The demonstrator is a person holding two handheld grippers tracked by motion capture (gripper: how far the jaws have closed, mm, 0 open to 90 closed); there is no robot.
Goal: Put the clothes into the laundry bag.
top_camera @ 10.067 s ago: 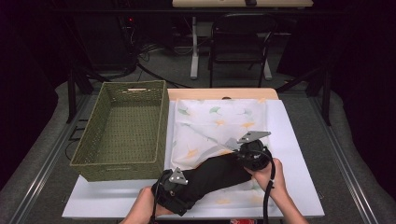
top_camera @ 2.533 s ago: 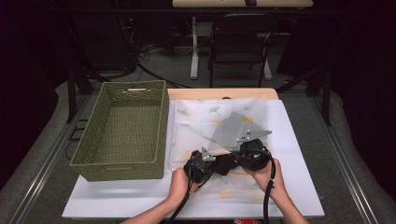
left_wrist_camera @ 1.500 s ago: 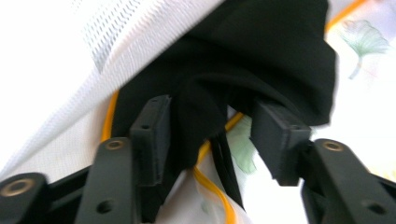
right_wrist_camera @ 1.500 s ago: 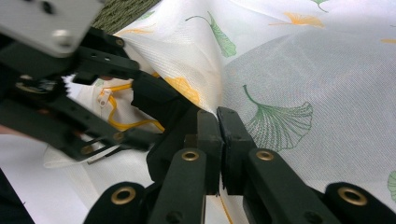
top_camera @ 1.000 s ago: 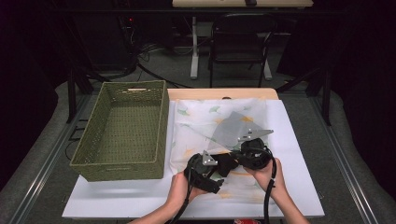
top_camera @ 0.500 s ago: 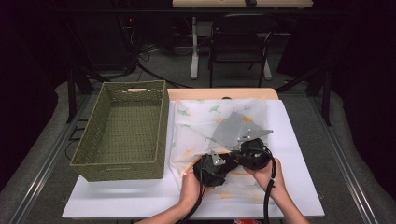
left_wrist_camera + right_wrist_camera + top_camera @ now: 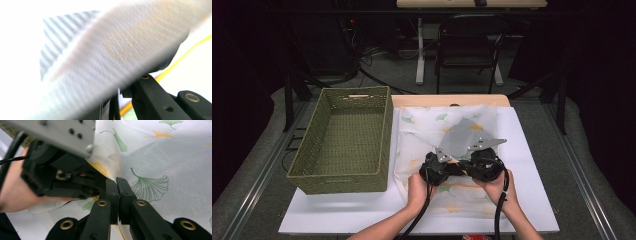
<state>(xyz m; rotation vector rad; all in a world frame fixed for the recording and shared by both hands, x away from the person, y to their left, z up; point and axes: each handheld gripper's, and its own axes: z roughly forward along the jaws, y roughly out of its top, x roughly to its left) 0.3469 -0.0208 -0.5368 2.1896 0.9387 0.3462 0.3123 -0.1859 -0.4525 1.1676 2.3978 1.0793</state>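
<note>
A white cloth (image 7: 432, 125) printed with green and yellow ginkgo leaves lies spread on the white table (image 7: 362, 210). Both grippers meet over its middle. My left gripper (image 7: 438, 170) sits just left of my right gripper (image 7: 482, 167), and a raised fold of cloth stands behind them. In the right gripper view the right gripper (image 7: 116, 181) is shut, pinching the cloth (image 7: 175, 152) at its tips, with the left gripper (image 7: 101, 183) and its hand pressed up beside it. In the left gripper view blurred cloth (image 7: 112, 50) drapes over the left gripper (image 7: 122, 91), whose jaws look closed on it.
A green woven basket (image 7: 384, 135) stands empty on the table's left half, right against the cloth's left edge. A wooden board edge (image 7: 447, 100) shows behind the cloth. A dark chair (image 7: 467, 45) and cables lie beyond the table.
My left gripper has slid rightward across the cloth until it meets the right gripper, bringing cloth with it. The right gripper has stayed in place.
</note>
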